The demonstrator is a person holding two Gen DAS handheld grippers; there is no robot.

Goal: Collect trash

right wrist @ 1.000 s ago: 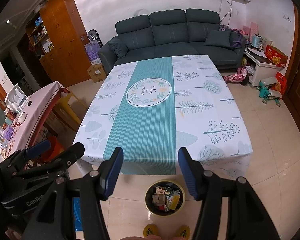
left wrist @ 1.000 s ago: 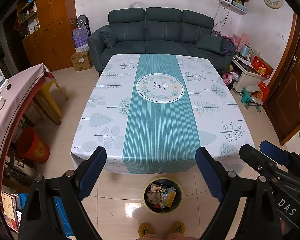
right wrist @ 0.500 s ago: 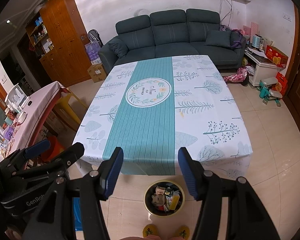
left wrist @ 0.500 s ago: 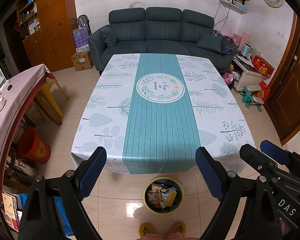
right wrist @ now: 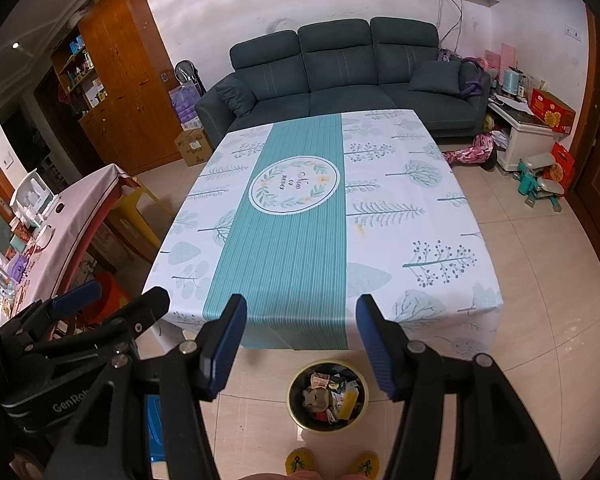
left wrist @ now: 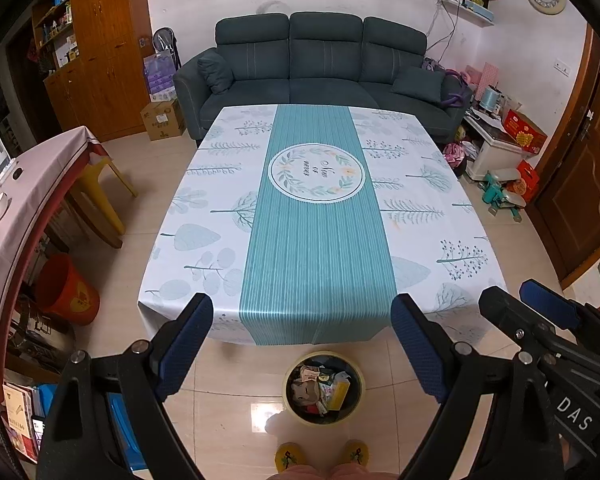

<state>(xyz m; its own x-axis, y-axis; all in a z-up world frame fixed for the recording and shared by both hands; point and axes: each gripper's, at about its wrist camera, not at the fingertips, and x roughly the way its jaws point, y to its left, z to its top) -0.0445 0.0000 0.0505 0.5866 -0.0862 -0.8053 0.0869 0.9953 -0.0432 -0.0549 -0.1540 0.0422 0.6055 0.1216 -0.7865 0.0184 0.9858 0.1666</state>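
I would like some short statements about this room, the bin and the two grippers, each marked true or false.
1. The bin on the floor holds trash. True.
2. The left gripper holds a wrapper. False: it is open and holds nothing.
3. The right gripper is open. True.
4. A plate stands on the tablecloth. False: nothing lies on it.
5. The sofa is red. False: it is dark blue-grey.

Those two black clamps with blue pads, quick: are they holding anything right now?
Left gripper: open, holding nothing.
Right gripper: open, holding nothing.
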